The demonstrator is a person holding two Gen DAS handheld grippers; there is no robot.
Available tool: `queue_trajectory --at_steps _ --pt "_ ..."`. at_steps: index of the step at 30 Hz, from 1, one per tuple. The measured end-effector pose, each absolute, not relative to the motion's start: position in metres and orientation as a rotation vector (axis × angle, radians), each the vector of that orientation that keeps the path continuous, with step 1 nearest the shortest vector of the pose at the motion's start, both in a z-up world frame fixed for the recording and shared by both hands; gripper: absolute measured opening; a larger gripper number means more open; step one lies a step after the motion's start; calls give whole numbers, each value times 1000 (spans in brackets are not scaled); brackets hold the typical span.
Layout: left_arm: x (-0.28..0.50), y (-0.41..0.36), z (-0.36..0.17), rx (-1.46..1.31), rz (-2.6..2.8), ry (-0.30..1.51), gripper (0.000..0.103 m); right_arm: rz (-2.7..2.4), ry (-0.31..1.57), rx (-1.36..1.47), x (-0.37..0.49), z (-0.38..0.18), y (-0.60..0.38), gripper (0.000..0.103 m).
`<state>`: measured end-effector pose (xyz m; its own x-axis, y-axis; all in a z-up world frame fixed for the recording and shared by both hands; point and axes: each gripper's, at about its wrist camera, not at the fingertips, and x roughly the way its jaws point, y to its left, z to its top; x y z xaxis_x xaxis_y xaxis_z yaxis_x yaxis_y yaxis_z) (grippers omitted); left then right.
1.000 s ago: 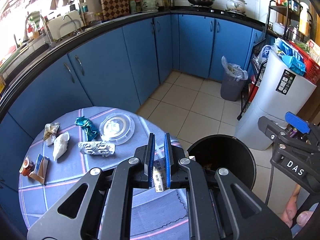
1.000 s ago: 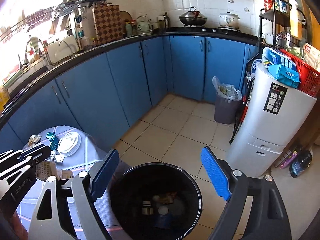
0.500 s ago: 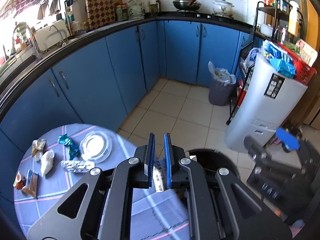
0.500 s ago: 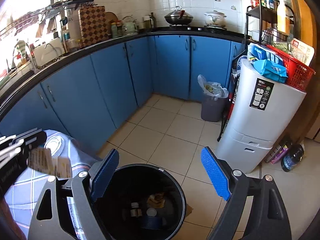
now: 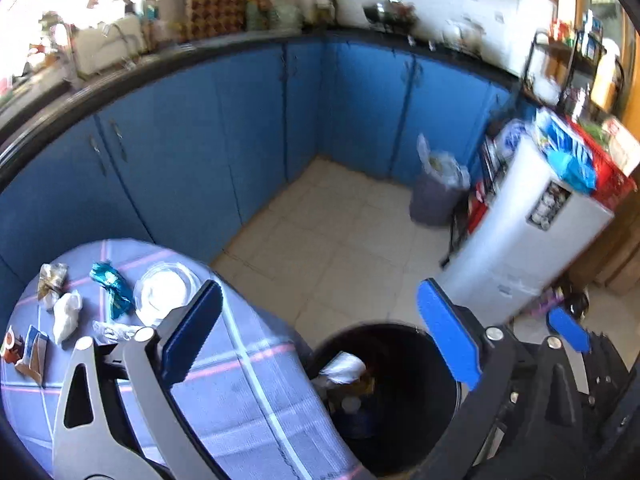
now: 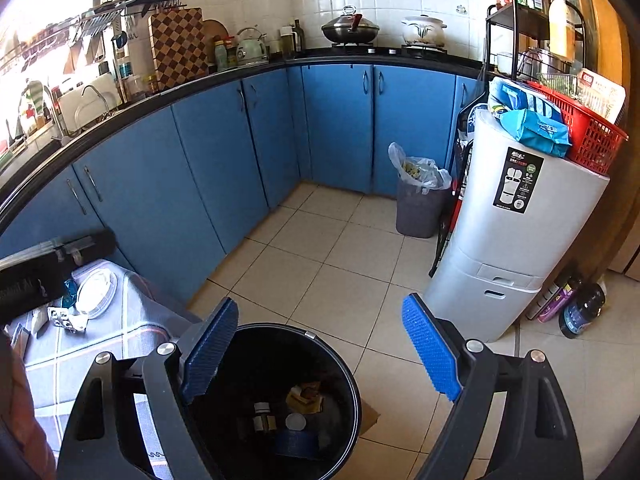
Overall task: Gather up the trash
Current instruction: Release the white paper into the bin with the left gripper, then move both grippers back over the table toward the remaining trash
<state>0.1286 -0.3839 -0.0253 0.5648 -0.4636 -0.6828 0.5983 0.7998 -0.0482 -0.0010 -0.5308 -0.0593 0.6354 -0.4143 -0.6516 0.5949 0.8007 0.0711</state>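
On the left, a round table (image 5: 248, 396) covered with a checked cloth is seen, and trash is left lying on it: a crumpled white wrapper (image 5: 66, 316), a teal foil wrapper (image 5: 114, 288), a clear plastic lid (image 5: 166, 292) and a silver blister pack (image 5: 114, 330). Part of the blister pack is covered by the left gripper (image 5: 320, 344), whose jaws have just been opened wide; nothing is held between them. Just beside the table the black bin (image 5: 400, 400) is set on the floor, and a white scrap of paper (image 5: 342, 366) is seen inside it near the rim, whereas a second ago a paper slip was pinched between the shut pads. The left view is blurred, so the counter items are hard to make out. Over the bin the right gripper (image 6: 324, 356) is held, wide open and empty. Farther right, a lined grey waste basket (image 6: 418, 210) and a white cabinet (image 6: 516, 248) are placed.
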Motion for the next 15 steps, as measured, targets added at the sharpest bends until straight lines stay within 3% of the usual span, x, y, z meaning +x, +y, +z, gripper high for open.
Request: queue_trajectory --at_steps 15 --pt "125 -351 -16 200 -554 710 100 -565 665 263 1 -48 -508 82"
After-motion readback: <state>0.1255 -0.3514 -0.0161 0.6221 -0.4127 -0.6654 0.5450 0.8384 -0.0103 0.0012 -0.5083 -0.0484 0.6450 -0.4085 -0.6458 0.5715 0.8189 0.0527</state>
